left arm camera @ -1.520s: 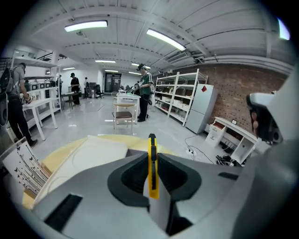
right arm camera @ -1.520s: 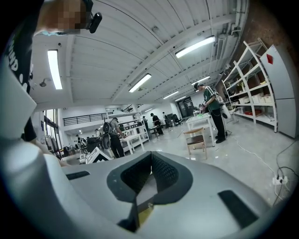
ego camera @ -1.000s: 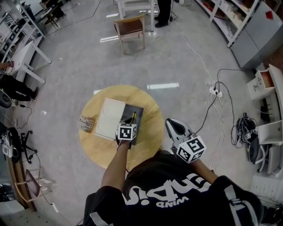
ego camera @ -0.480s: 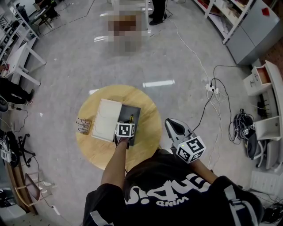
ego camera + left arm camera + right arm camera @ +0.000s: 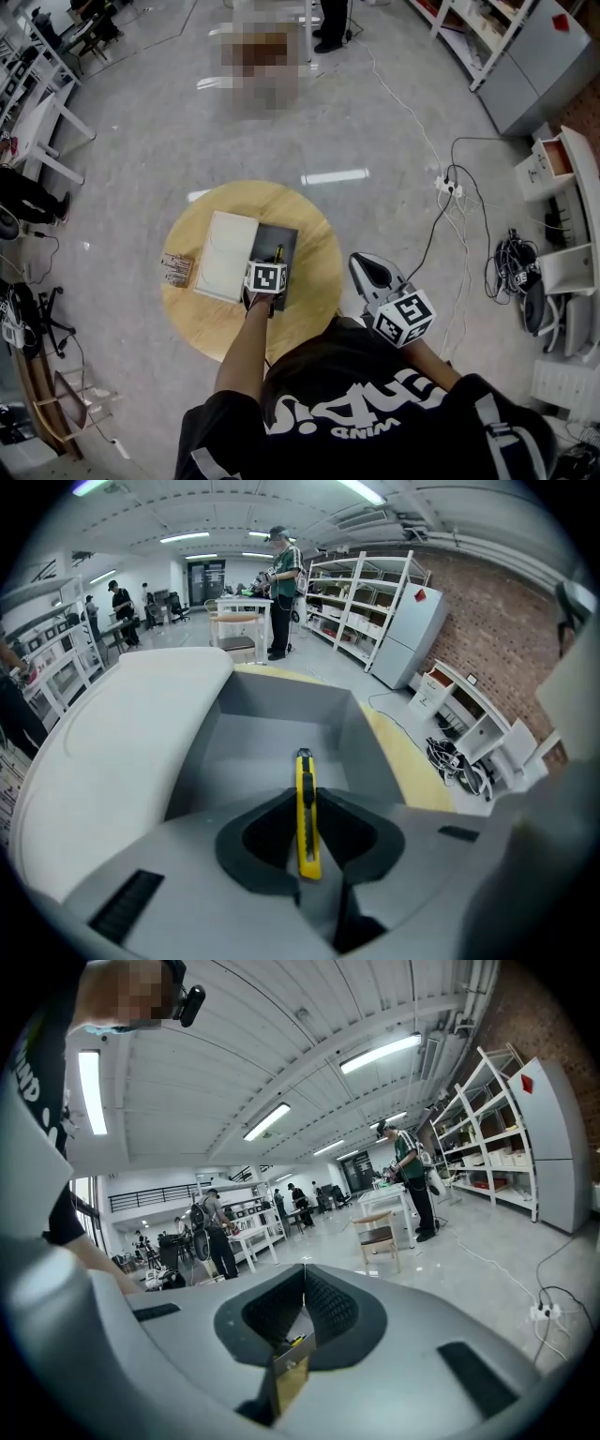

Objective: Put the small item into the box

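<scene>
Utility knife: The small item is a yellow utility knife [image 5: 306, 816]. Judge it light, stiff and narrow, with a smooth plastic body that could slip or swivel if you pinch it loosely.
Hold point: Take it across the flat sides near the middle of its body. That is roughly where it sits now, with its tail toward you and its tip pointing out ahead.
Left gripper: Your left gripper [image 5: 302, 801] is clamped on the knife, its jaws pressed against both sides.
Position: The knife's tip reaches out over the open grey box [image 5: 272, 714], and a white lid [image 5: 122, 733] lies just beside the box on its left.
Box: It rests on the round wooden worktop [image 5: 305, 319], and its floor looks bare under the knife.
Right gripper: Your right gripper [image 5: 302, 1290] has its jaws together on nothing and is held off the worktop's edge, pointing out across the room.
Caution: Release it low, so that it lands flat inside the box.
</scene>
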A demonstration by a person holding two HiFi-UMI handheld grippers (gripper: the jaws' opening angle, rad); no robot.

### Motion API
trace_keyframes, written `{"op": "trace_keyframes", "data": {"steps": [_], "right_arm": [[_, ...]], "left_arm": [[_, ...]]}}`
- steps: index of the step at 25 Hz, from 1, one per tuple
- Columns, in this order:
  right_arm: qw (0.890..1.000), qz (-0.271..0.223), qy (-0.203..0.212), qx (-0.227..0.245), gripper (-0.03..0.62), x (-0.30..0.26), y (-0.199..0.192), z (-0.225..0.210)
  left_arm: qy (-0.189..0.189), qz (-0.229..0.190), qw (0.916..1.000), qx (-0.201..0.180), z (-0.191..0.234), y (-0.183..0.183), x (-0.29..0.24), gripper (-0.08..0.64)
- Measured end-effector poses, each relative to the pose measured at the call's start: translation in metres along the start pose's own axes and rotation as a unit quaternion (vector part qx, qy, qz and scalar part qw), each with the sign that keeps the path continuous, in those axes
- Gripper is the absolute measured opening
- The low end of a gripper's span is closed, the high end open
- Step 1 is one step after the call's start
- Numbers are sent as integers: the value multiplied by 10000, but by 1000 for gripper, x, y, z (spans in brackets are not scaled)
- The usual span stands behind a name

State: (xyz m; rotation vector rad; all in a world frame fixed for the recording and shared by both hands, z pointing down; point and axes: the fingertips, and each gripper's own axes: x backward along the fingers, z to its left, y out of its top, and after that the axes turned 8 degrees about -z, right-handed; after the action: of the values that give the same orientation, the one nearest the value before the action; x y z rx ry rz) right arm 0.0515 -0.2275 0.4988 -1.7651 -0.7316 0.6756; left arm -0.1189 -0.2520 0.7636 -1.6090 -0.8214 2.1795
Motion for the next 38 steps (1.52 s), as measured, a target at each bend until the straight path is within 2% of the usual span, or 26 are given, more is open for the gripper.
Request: {"op": "trace_keyframes", "data": {"steps": [3, 7, 16, 19, 22, 26, 31, 38], "right_arm": [[10000, 5, 12, 0, 3, -1, -1, 3], [10000, 5, 19, 7, 3, -1, 0, 5], [10000, -36, 78, -6, 3, -2, 1, 6], [9999, -44, 107, -13, 3, -2, 1, 7], [9999, -54, 144, -14, 3, -3, 2, 8], [9998, -53, 214, 9, 3, -3, 1, 11], [9996, -49, 293, 31, 3, -5, 2, 13], [9990, -79, 429, 113, 3, -9, 8, 16]], "left_arm": [[11, 4, 9999, -128, -1, 4, 4, 69], [4, 28, 9999, -97, -1, -4, -2, 87], [104, -205, 9996, -137, -3, 6, 9, 87], [157, -435, 9988, -158, -2, 15, 16, 83], [154, -632, 9978, -150, -5, 28, 28, 35], [115, -976, 9948, -263, -11, 51, 51, 15], [102, -1772, 9837, -299, -21, 92, 102, 14], [204, -2842, 9585, -85, -30, 125, 189, 12]]}}
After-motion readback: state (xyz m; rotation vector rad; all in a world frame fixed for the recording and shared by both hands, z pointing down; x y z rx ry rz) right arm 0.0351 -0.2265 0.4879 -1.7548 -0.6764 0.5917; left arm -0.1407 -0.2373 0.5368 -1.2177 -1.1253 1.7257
